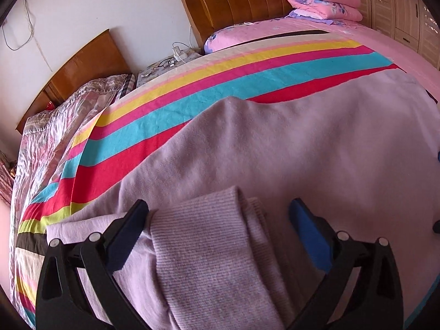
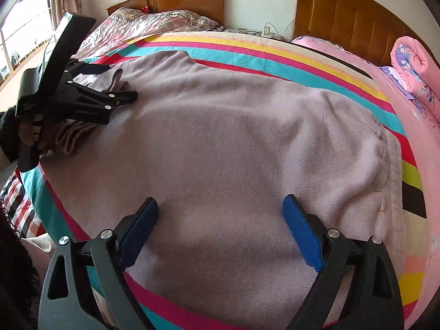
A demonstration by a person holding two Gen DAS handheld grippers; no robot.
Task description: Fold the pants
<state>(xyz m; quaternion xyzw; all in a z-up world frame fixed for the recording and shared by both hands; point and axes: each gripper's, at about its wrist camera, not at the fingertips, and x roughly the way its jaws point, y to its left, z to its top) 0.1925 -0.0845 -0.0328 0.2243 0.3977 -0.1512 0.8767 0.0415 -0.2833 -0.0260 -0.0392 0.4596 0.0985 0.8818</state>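
Where lilac sweatpants (image 2: 233, 143) lie spread flat across striped blanket (image 2: 275, 52) on bed, ribbed cuffs (image 1: 209, 247) sit bunched at left edge. Left gripper (image 1: 220, 220) spread wide, straddling cuffs, not clamped. Right gripper (image 2: 220, 220) released, jaws apart over fabric near front edge.

Lilac pants (image 2: 233, 143) flat on striped blanket (image 2: 275, 55), right gripper (image 2: 220, 231) wide apart above, left gripper (image 2: 121, 97) at ribbed cuff (image 2: 112, 79).
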